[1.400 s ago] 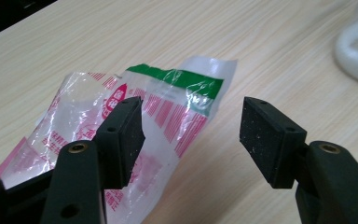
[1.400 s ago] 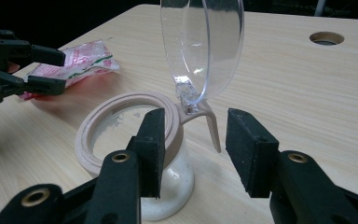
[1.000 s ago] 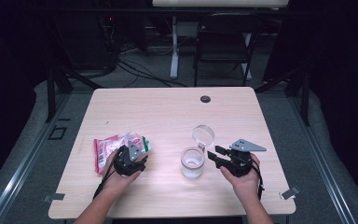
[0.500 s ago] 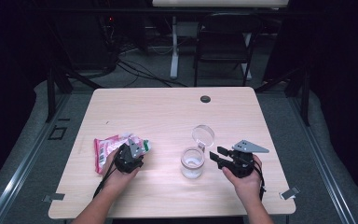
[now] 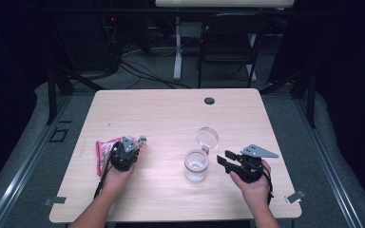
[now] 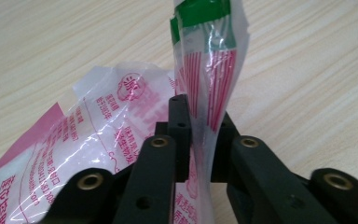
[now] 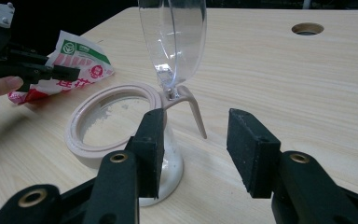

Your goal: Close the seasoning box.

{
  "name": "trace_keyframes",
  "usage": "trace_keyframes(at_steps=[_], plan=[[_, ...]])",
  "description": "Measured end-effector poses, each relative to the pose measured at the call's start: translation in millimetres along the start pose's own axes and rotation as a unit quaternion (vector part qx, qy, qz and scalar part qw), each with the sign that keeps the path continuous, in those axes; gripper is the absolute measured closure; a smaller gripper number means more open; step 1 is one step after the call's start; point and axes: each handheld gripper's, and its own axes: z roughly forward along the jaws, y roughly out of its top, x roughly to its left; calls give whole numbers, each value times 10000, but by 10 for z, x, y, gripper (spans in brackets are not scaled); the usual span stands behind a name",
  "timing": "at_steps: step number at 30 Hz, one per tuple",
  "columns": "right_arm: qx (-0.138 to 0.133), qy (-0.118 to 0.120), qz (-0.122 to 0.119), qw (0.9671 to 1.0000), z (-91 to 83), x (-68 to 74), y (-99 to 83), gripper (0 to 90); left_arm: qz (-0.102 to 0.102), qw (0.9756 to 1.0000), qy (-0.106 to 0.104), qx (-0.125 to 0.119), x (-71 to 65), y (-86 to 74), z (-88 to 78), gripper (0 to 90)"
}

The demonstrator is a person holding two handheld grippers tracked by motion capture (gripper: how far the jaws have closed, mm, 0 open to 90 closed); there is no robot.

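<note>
So the left gripper [image 6: 200, 140] has just been closing and its pads now pinch a thin pink-and-green plastic packet [image 6: 212, 70], which stands up between them at the left side of the bench [image 5: 171, 114]. The right gripper [image 7: 196, 144] sits with its jaws apart, nothing between them, just beside the glass jar [image 7: 121, 135] with its clear lid [image 7: 172, 42] flipped up.

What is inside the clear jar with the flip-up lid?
The jar is mostly empty, with only white powdery specks on its bottom. Its clear lid stands open. The right gripper jaw covers part of its near side.
</note>
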Motion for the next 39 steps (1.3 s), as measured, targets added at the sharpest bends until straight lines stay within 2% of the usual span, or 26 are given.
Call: trace_keyframes(at_steps=[2, 5, 11, 14, 22, 27, 34, 39], plan=[[-2, 14, 29, 10000, -7, -7, -6, 566, -157, 9998, -107, -7, 51, 0, -5, 886], [21, -7, 30, 10000, -18, -19, -12, 566, -271, 9994, -201, -3, 91, 5, -10, 900], [-6, -5, 59, 10000, -23, -27, -18, 568, -283, 9994, -202, -74, 125, 22, -61, 900], [2, 9, 62, 10000, -23, -30, -17, 569, -354, 9990, -231, -160, 153, 26, -122, 900], [-24, 24, 83, 10000, -13, -27, -11, 570, -587, 9968, -107, -533, 272, 18, -380, 900], [-41, 44, 83, 9999, -8, -17, -2, 570, -801, 9939, -68, -757, 392, 6, -568, 900], [-9, 86, 57, 9999, 7, -9, 8, 568, -942, 9915, 53, -897, 531, 27, -731, 900], [-113, 104, 155, 9998, -8, -24, 17, 568, -984, 9906, 170, -938, 627, 76, -818, 900]])
